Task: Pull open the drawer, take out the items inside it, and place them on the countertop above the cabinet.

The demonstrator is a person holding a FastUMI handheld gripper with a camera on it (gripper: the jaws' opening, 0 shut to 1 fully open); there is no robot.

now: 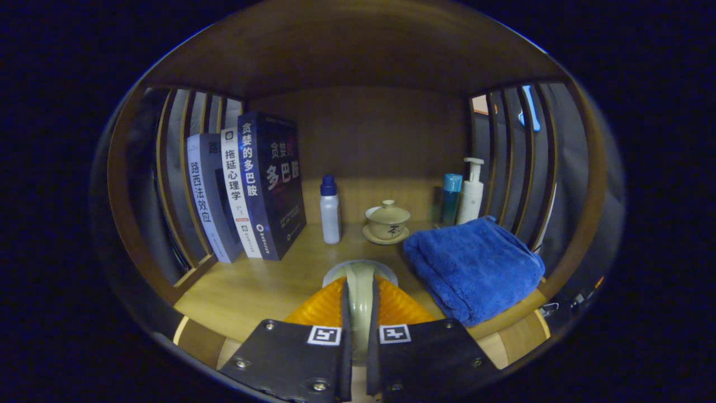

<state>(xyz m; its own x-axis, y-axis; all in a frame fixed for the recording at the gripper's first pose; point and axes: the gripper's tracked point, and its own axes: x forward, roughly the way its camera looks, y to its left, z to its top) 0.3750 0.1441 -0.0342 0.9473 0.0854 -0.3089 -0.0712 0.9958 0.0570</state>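
Looking down along the gripper, its two fingers were pinched tight on the edge of a pale greenish dish, a plate or saucer by the look of it, held on edge so the thin rim ran straight up between them, with both pressing on it. It sat just above the wooden countertop, though I couldn't tell if the dish was actually touching the wood or not. Right beside the fingers on the right lay a folded blue towel, hanging a bit over the front edge. Beyond the fingers stood a little lidded tea bowl on its saucer, and just left of that a small white bottle with a blue cap. Back in the right corner were a teal-capped bottle and a white pump bottle, close together. On the left, three books stood leaning against the slatted side. Couldn't see the drawer itself from here.
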